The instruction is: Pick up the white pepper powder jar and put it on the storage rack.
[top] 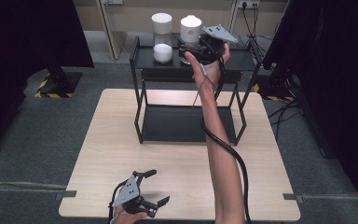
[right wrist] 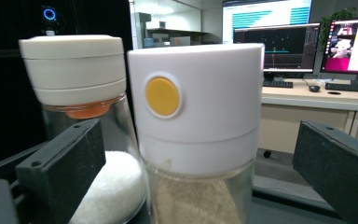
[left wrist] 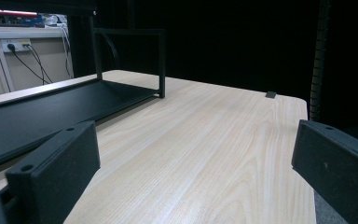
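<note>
High view looks forward and down over desk (top: 121, 154) and black rack (top: 186, 60); left gripper view low along desk, sharing rack; right gripper view close on jars (right wrist: 196, 116).

Grey carpet floor (top: 37, 140) w/ black curtains (top: 23, 37) both sides; beige wall (top: 130, 14) behind, sockets (top: 248, 3); desk w/ monitors (right wrist: 270, 42).

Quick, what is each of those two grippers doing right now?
Left gripper: open, holding nothing, low over the table.
Right gripper: open, its jaws either side of the yellow-button jar on the shelf, not gripping it.
</note>
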A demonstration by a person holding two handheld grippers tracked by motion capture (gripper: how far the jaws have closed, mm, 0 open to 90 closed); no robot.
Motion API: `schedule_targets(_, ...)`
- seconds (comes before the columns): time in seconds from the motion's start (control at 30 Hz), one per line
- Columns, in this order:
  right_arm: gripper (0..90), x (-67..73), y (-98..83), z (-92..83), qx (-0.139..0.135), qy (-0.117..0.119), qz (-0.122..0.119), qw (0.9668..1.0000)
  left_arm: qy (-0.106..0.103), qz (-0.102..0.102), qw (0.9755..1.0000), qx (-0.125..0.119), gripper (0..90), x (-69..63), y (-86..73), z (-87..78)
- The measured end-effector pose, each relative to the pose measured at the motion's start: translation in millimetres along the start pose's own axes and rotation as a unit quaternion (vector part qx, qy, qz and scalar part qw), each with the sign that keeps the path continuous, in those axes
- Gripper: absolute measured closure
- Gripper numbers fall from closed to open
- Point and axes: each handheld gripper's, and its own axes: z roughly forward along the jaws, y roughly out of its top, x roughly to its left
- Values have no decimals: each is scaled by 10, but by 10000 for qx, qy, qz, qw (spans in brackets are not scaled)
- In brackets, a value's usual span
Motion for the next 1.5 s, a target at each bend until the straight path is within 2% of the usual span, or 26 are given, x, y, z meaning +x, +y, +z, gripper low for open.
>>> schedule_targets(0.07, 19, 17, -1, -62, -6, -29, -55, 10000, 4, 4, 10000, 3, 2, -3, -1, 1)
schedule_targets(0.23, 10, -9, -72, -239, -54, 191, -15, 9998, 22, -2, 10000, 11, 2, -7, -2, 4)
schedule_targets(0.53, 6, -30, -210, -554, -113, 443, 100, 9989, 25, -34, 10000, 7, 2, -13, -4, 2)
schedule_targets(0.73, 5, -15, -296, -715, -153, 585, -30, 9982, 29, -46, 10000, 12, 2, -8, -5, 1)
schedule_targets(0.97, 4, -27, -460, -900, -253, 803, -6, 9965, 43, -48, 10000, 13, 2, -10, -7, 1)
schedule_targets(1.07, 4, -7, -506, -968, -224, 837, -101, 9962, 45, -52, 10000, 14, 2, -12, -8, 3)
schedule_targets(1.5, 4, -8, -683, -1220, -284, 984, -112, 9947, 65, -81, 9999, 9, 2, -10, -13, 4)
